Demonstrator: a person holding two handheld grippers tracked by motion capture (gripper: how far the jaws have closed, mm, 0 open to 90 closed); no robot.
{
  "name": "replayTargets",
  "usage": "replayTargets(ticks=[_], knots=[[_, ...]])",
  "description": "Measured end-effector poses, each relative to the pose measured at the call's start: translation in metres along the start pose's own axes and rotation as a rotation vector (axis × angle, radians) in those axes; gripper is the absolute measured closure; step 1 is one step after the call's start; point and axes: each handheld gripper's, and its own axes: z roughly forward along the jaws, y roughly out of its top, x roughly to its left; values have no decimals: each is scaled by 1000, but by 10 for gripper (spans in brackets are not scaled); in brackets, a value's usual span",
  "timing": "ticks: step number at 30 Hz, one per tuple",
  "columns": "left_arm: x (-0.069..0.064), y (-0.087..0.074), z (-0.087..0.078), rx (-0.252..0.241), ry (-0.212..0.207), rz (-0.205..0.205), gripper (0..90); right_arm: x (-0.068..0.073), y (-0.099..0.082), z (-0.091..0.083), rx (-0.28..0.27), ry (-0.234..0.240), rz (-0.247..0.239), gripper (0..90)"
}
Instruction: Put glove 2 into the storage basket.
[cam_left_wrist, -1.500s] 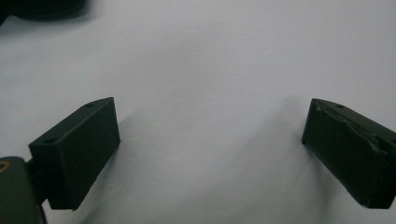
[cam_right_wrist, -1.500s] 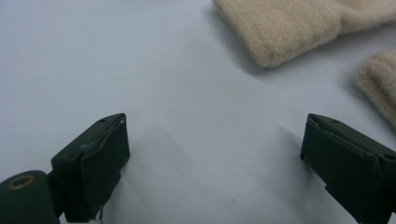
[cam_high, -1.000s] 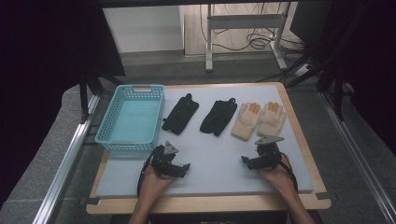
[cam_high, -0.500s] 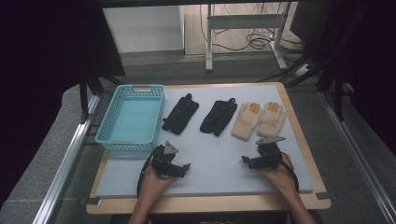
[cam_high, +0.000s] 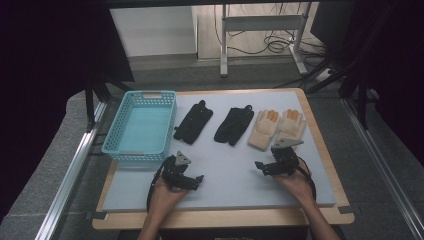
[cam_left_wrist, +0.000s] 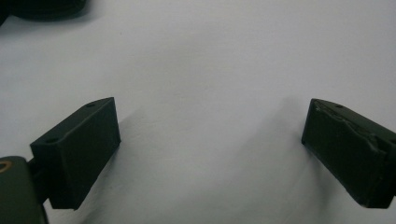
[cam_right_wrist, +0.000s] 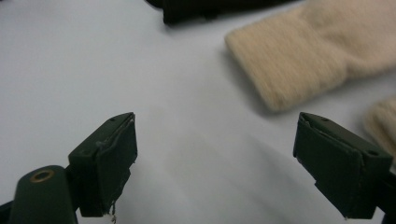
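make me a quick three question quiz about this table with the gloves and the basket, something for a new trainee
1. How many gloves lie on the mat?
2. True or false: the basket holds a glove.
3. Which glove pair lies nearest the right gripper: A black, B cream?

Key:
1. Four: two black gloves and two cream gloves.
2. False, it is empty.
3. B. A cream cuff lies just ahead of its open jaws.
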Motion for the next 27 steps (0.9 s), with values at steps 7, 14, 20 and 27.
replayTargets(ticks=[7,14,20,27], knots=[[0,0,0,0,0,0,48,1,28,9,-21,34,10,161],[0,0,0,0,0,0,49,-5,52,25,-18,27,4,194],[0,0,0,-1,1,0,49,-12,72,38,-5,-5,-9,258],[0,0,0,-1,1,1,50,-19,89,51,-6,2,20,340]])
